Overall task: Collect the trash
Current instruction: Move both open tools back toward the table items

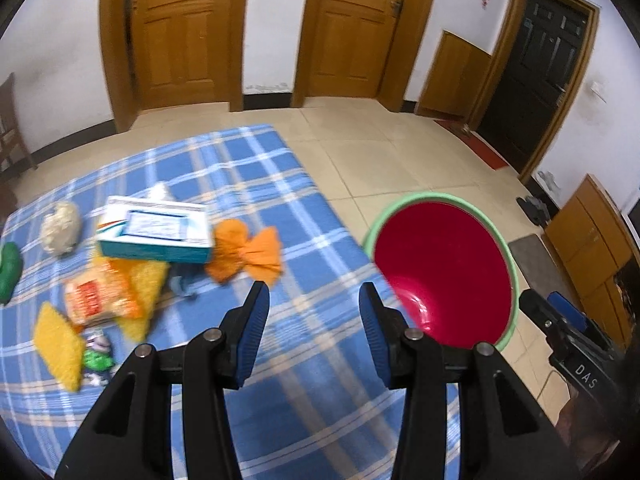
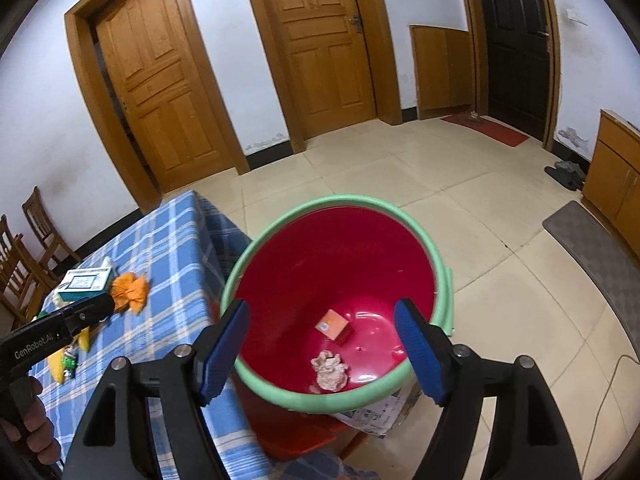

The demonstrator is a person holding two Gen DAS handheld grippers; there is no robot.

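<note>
Below open right tongs (image 2: 322,354) — red bucket (image 2: 280,280), crumpled wad (image 2: 330,370) inside

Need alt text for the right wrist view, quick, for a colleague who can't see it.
The open, empty right gripper hangs over a red bucket holding a small orange box and a crumpled wad. A blue plaid table with more litter stands left.

I see white walls behind two wooden doors (image 2: 316,44); right of them a dark door (image 2: 516,40); beige floor tiles (image 2: 460,200) below; wooden chairs (image 2: 24,256) far left.
</note>
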